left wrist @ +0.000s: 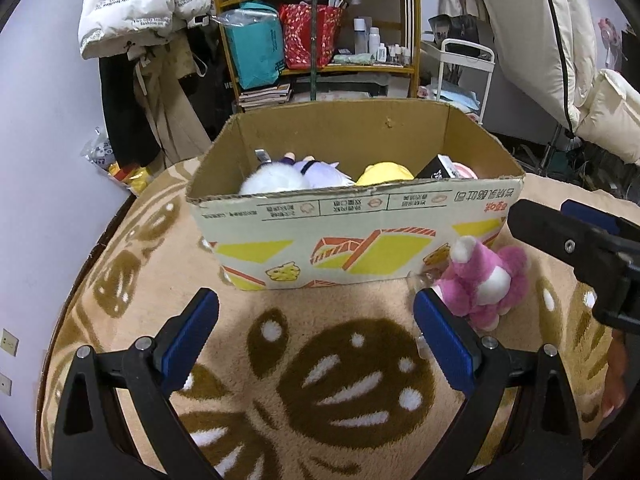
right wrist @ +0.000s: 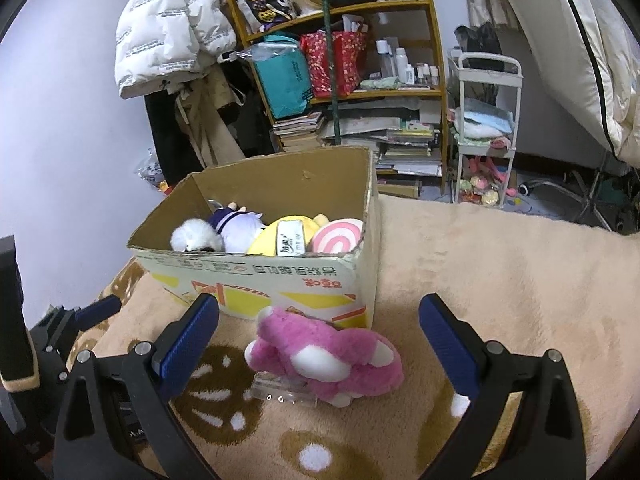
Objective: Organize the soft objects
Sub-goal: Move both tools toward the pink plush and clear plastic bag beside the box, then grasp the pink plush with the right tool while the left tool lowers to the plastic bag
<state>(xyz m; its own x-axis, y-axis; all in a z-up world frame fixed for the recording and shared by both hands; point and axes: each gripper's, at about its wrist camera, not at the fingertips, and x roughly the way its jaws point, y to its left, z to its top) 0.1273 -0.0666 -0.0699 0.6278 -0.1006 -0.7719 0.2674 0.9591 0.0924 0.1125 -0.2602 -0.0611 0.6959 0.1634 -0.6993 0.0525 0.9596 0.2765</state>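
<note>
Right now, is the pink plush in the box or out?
Out. The pink plush lies on the blanket, against the cardboard box's front.

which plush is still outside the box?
The pink plush, on the blanket before the cardboard box, between the open right claw fingers. The others are inside.

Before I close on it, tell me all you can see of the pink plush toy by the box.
The pink plush toy is fluffy magenta fur with white patches. It lies on the beige blanket, just in front of the cardboard box near its right corner, resting partly on a clear plastic piece. The open right tongs frame it without touching.
</note>
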